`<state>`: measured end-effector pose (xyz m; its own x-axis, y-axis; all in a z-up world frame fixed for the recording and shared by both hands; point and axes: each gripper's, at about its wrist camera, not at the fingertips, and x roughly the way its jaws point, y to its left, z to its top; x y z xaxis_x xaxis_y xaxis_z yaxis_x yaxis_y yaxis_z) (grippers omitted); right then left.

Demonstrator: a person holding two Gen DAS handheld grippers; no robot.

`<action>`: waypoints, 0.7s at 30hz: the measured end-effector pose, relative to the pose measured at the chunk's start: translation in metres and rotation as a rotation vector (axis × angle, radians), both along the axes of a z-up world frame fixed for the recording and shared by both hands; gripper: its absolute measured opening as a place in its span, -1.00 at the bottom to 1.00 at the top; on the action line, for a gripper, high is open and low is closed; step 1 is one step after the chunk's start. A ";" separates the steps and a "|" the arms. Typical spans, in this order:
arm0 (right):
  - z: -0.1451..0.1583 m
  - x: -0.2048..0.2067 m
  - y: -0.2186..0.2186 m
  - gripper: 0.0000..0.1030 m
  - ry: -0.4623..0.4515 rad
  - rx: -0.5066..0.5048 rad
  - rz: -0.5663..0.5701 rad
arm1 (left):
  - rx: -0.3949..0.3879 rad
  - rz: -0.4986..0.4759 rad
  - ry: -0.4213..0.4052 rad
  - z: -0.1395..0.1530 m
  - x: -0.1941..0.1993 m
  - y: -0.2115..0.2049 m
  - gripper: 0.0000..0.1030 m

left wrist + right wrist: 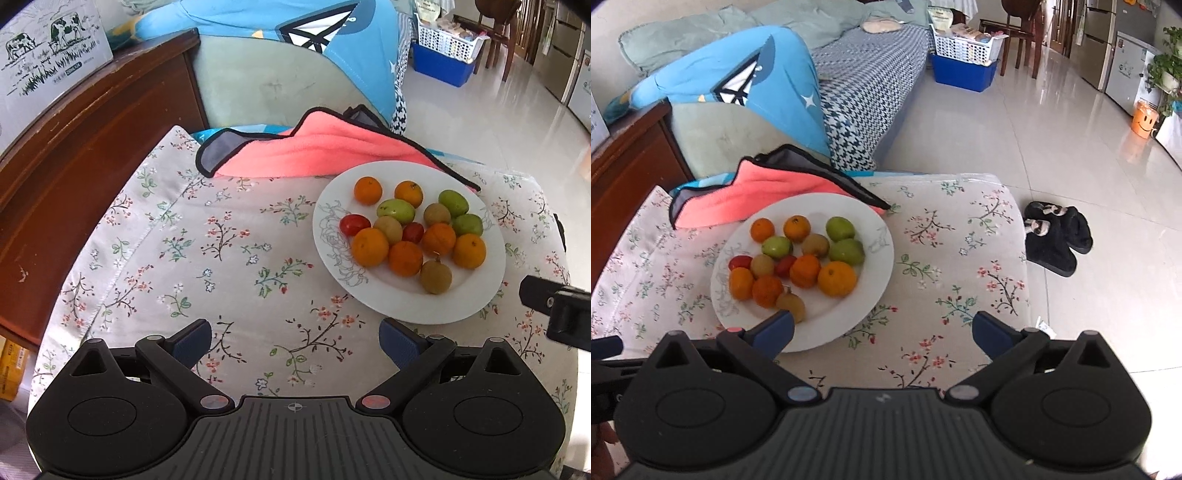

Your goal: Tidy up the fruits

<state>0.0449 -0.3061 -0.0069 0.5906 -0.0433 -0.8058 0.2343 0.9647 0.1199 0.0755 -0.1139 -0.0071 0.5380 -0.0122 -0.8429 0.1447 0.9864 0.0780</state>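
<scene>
We hold our left gripper point(295, 343) and right gripper point(884, 328) spread wide, grasping nothing. The fruits point(406, 254) lie piled on the white plate point(461, 306) on the flowered cloth point(184, 240). The cow-printed box point(48, 51) bears unreadable writing.

Both tongs point(295, 341) point(882, 330) agape, empty

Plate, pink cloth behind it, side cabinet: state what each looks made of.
Plate: probably glazed ceramic; smooth glossy white with a fine line-drawn flower.
Pink cloth: likely fleece; matte fuzzy surface, soft folds, black stitched binding.
Side cabinet: seemingly varnished wood; reddish-brown sheen, pale chips near the edge.
</scene>
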 end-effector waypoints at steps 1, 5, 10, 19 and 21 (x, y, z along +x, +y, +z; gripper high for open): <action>-0.001 0.001 0.001 0.98 0.008 -0.002 0.002 | 0.001 -0.001 0.002 0.000 0.001 0.000 0.91; -0.004 0.003 0.004 0.98 0.031 0.010 0.008 | 0.005 -0.002 0.011 0.002 0.004 0.001 0.91; -0.009 0.007 0.008 0.98 0.061 -0.007 0.014 | 0.010 0.017 0.022 0.003 0.008 0.005 0.91; -0.016 0.012 0.017 0.98 0.093 -0.031 0.038 | 0.027 0.026 0.045 -0.002 0.014 0.005 0.91; -0.017 0.013 0.018 0.98 0.095 -0.031 0.043 | 0.031 0.024 0.045 -0.002 0.015 0.003 0.91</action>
<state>0.0583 -0.2884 -0.0235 0.5137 -0.0456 -0.8568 0.2020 0.9770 0.0691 0.0907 -0.1110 -0.0090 0.4997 0.0266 -0.8658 0.1249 0.9869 0.1024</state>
